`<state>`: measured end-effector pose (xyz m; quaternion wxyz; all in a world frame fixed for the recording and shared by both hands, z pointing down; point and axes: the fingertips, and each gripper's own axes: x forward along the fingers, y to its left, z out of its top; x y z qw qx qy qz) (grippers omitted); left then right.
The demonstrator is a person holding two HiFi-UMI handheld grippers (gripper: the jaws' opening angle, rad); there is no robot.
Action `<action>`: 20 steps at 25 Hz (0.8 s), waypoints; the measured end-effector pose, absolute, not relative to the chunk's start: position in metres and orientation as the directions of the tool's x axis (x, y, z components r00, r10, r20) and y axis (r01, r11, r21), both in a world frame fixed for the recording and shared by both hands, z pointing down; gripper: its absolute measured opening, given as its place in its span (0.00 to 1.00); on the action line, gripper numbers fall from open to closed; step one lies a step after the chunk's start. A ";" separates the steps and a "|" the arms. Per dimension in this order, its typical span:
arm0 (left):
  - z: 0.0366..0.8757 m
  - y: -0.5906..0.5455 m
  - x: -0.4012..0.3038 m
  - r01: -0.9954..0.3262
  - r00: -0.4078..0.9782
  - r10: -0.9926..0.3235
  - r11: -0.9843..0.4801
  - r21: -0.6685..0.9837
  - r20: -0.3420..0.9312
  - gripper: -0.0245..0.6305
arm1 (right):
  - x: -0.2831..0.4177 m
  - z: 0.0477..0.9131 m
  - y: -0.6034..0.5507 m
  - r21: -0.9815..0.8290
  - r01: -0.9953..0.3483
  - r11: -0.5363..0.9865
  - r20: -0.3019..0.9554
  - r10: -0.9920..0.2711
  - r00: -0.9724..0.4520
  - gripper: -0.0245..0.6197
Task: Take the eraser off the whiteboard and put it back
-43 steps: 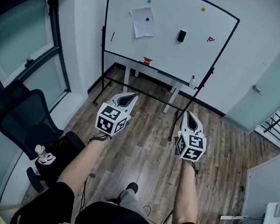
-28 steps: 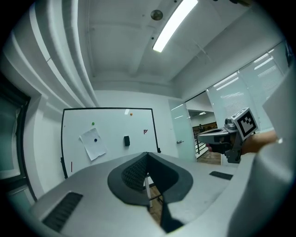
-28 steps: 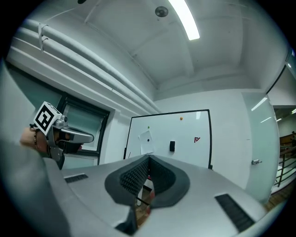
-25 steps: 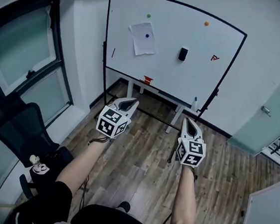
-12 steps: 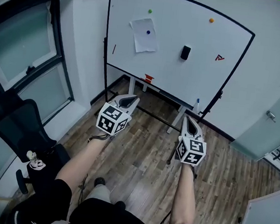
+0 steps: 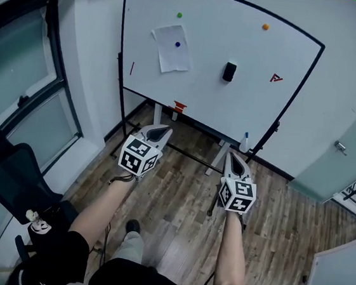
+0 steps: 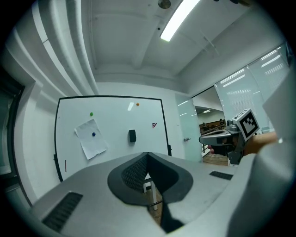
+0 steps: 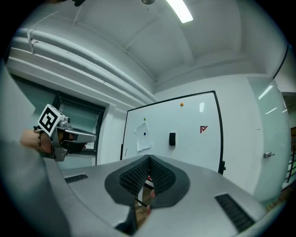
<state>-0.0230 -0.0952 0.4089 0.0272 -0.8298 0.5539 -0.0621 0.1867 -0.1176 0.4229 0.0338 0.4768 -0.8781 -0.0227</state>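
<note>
Both grippers have moved closer to the whiteboard [image 6: 204, 78] with the person's step. The board fills more of the head view than in the first frame and sits further left than half a second ago.

Left gripper [image 6: 159, 130] is held out level, jaws together, nothing between them. Right gripper [image 6: 231, 157] is the same: level, jaws together, empty. They are side by side and well apart, both pointing toward the board and both short of it.

The eraser [image 6: 229, 71] is black and stuck upright on the board face, right of centre and untouched. A sheet of paper [image 6: 169, 51] hangs tilted to its left, pinned by a blue magnet [image 6: 177, 44]. A green magnet [image 6: 179, 15] sits above the sheet, and an orange magnet [image 6: 265, 26] is up and to the right of the eraser. A red logo [image 6: 275, 77] is just right of the eraser at about its height. A small red thing [image 6: 179, 106] sits at the board's bottom edge, but it is too small to identify.

An office chair [image 6: 8, 177] is at lower left by the window [image 6: 18, 88]. A glass door [image 6: 353, 114] is at right. Wood floor [image 6: 283, 227] lies underfoot, with one shoe [image 6: 132, 227] showing between the arms.
</note>
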 end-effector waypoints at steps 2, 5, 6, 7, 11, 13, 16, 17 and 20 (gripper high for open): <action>0.410 -0.119 -0.031 -0.914 0.388 -0.919 -0.393 -0.102 0.071 0.06 | 0.179 0.421 -0.139 0.077 -0.841 0.536 0.043 -0.844 -0.534 0.07; 0.409 -0.153 -0.045 -0.907 0.404 -0.912 -0.409 -0.098 0.069 0.06 | 0.163 0.417 -0.171 0.082 -0.847 0.526 0.045 -0.851 -0.524 0.07; 0.408 -0.165 -0.052 -0.905 0.409 -0.910 -0.414 -0.098 0.068 0.06 | 0.156 0.416 -0.182 0.083 -0.848 0.523 0.046 -0.852 -0.521 0.07; 0.407 -0.176 -0.059 -0.904 0.412 -0.909 -0.417 -0.098 0.067 0.06 | 0.150 0.413 -0.192 0.085 -0.850 0.519 0.044 -0.855 -0.518 0.07; 0.398 -0.220 -0.092 -0.899 0.424 -0.904 -0.428 -0.091 0.061 0.06 | 0.122 0.401 -0.232 0.092 -0.865 0.493 0.027 -0.870 -0.493 0.07; 0.395 -0.237 -0.111 -0.895 0.434 -0.899 -0.438 -0.086 0.060 0.06 | 0.103 0.399 -0.250 0.093 -0.867 0.489 0.026 -0.872 -0.489 0.07; 0.393 -0.258 -0.140 -0.889 0.448 -0.892 -0.451 -0.072 0.064 0.06 | 0.072 0.399 -0.273 0.091 -0.861 0.500 0.040 -0.866 -0.499 0.07; 0.393 -0.265 -0.150 -0.889 0.449 -0.892 -0.452 -0.068 0.063 0.06 | 0.062 0.399 -0.280 0.092 -0.859 0.504 0.044 -0.864 -0.502 0.07; 0.391 -0.282 -0.179 -0.891 0.449 -0.892 -0.451 -0.053 0.053 0.06 | 0.035 0.399 -0.298 0.093 -0.854 0.512 0.055 -0.859 -0.509 0.07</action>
